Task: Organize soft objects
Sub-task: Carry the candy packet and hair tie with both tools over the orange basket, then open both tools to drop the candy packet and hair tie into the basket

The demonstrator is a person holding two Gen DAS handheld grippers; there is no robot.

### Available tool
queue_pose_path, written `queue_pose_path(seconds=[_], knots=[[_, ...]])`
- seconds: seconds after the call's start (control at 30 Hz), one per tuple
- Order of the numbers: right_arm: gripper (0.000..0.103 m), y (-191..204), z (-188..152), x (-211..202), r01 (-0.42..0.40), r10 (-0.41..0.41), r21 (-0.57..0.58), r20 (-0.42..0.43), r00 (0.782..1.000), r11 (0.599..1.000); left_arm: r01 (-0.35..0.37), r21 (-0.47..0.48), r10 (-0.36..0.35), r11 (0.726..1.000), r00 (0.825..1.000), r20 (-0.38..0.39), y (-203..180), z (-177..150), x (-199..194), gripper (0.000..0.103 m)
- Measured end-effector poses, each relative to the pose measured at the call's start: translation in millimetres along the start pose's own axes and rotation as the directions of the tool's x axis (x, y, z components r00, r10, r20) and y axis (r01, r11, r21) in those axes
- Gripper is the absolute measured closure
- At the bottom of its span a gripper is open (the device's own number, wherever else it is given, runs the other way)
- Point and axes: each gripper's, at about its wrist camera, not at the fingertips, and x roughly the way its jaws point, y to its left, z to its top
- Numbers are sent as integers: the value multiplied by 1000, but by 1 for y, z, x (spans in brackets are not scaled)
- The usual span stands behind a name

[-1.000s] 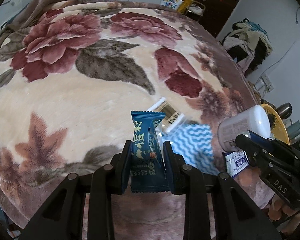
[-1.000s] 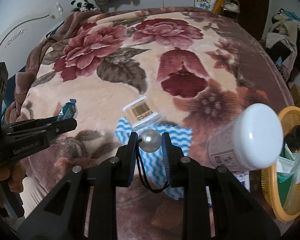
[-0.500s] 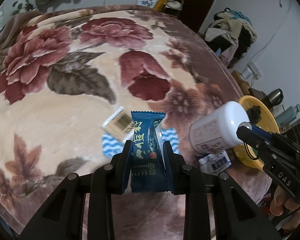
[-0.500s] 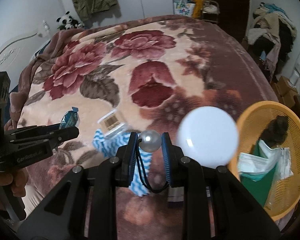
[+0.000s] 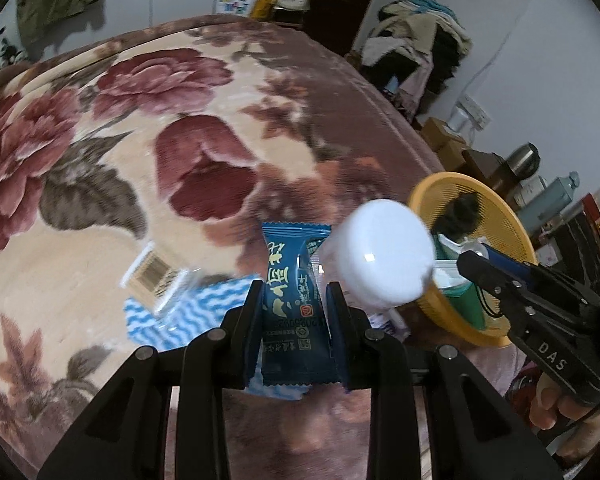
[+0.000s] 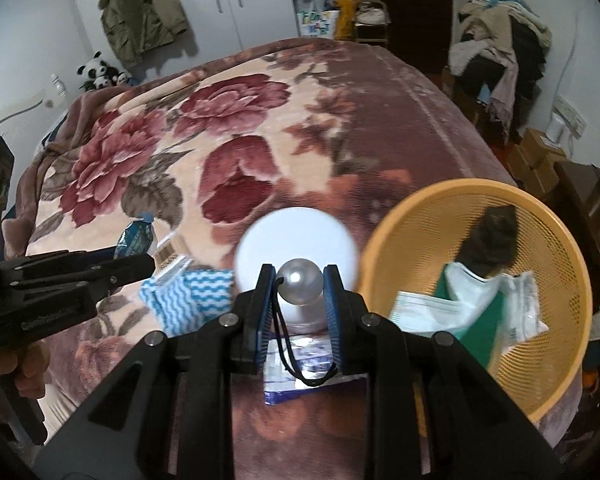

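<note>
on the bed, a floral blanket [image 6: 260, 128] covers the whole surface up to its edges. at the right edge of the blanket sits a yellow mesh basket [image 6: 556, 216], with a white and green packet [image 6: 456, 308] and a dark soft thing [image 6: 492, 236] inside it. just left of the basket stands a white-capped jar [image 5: 388, 256], and a small foil packet [image 6: 300, 376] lies at its foot. further left, near the front edge, a blue wavy cloth [image 6: 188, 296] lies flat with a clear barcode box [image 5: 156, 276] touching its far side. the left gripper [image 5: 294, 312] is closed on a dark blue snack packet [image 5: 294, 300], held upright above the cloth. the right gripper [image 6: 300, 300] is closed narrow on a pearl hair tie [image 6: 301, 281], whose black loop hangs down between the fingers.
</note>
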Motion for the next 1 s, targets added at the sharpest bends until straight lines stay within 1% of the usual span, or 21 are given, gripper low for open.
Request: queue_pose_path(seconds=[0.47,0.73,0.9,0.93,0.97,1.0], knots=[[78,-87,-8,-18,81,-82,120,-3,997,989,97,114,-92,989,995,-48,-95,20,38,73],[78,-136,-17,-25,128,-128,200,-13,992,971,149,186,-136,971,987,-84,-152,30,64,73],[78,-165,-23,-28,135,-136,272,-18,991,953,176,200,-156,964,981,-112,-175,29,84,72],[77,-169,-24,-29,136,-136,285,-18,991,949,178,198,-158,964,981,-113,-177,29,87,69],[76,-174,-26,-29,129,-131,303,-12,991,944,185,196,-163,963,979,-124,-180,29,92,52],[75,-176,-26,-29,126,-128,315,-14,992,941,192,192,-168,962,976,-135,-180,28,95,40]])
